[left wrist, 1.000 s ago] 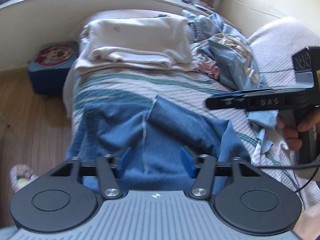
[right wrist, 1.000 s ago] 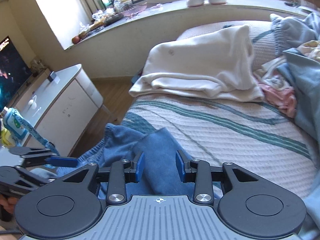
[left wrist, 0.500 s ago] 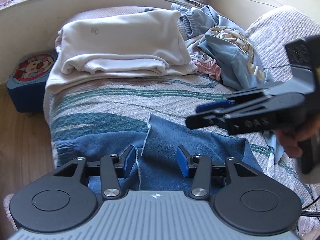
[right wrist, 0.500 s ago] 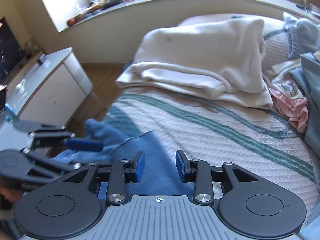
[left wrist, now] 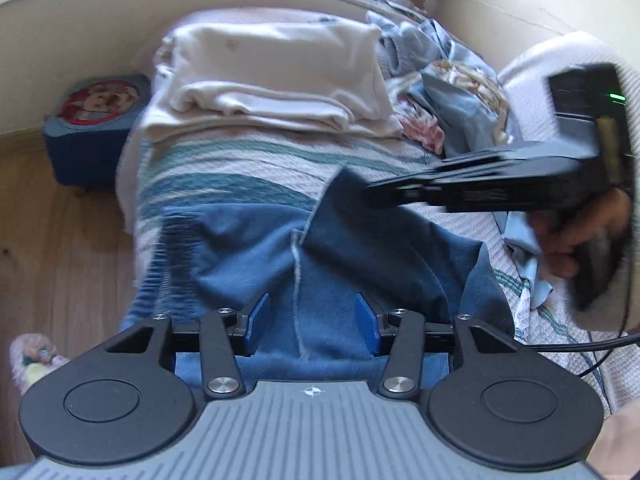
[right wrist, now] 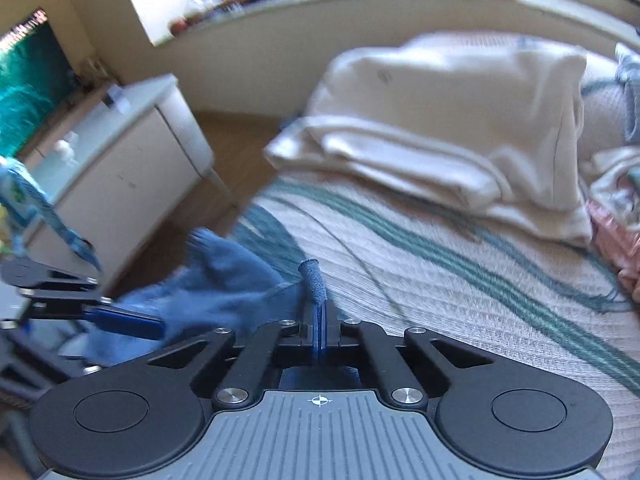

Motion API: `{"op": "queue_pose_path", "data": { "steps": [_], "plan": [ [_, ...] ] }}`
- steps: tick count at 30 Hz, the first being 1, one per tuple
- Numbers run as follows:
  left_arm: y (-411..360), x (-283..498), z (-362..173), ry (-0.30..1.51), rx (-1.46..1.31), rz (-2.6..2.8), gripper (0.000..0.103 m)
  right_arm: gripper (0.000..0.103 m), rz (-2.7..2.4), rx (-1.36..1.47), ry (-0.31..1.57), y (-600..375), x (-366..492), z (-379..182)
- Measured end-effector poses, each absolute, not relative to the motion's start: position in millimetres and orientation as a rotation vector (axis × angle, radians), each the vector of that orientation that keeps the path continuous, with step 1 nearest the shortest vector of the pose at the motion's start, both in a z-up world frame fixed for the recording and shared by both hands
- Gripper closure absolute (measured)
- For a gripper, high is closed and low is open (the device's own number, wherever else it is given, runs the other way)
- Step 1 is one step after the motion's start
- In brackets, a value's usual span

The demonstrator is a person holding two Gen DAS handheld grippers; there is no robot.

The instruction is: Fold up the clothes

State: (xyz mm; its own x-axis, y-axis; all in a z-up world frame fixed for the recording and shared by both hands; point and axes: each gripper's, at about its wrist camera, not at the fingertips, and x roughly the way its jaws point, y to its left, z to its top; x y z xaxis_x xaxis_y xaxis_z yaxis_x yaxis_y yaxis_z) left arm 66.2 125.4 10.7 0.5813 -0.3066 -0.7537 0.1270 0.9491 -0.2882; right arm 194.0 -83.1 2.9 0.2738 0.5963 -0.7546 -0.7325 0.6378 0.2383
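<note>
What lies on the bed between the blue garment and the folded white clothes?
Only bare striped bedspread lies between the blue garment and the folded white clothes; both wrist views show it.

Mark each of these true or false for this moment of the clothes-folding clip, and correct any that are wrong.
1. The right gripper is shut on the blue garment. True.
2. The left gripper is clamped tight on the garment. False: its jaws are opening, with blue cloth lying between the fingers.
3. A folded white garment lies farther up the bed. True.
4. The blue garment lies on bare wooden floor. False: it lies on the striped bedspread.
5. A white cabinet stands beside the bed. True.
</note>
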Motion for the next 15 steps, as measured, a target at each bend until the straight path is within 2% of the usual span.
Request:
{"op": "queue_pose_path", "data": {
  "steps": [5, 12, 15],
  "plan": [
    [152, 34, 33, 0.864, -0.307, -0.19, 0.042, 0.101, 1.02, -0.157, 0.854, -81, 141, 41],
    [168, -1, 31, 0.88, -0.393, -0.163, 0.04, 0.101, 1.091, -0.201, 0.881, -40, 79, 2],
    [167, -5, 27, 0.889, -0.372, -0.148, 0.04, 0.093, 1.07, -0.203, 0.907, -34, 72, -8]
  ]
}}
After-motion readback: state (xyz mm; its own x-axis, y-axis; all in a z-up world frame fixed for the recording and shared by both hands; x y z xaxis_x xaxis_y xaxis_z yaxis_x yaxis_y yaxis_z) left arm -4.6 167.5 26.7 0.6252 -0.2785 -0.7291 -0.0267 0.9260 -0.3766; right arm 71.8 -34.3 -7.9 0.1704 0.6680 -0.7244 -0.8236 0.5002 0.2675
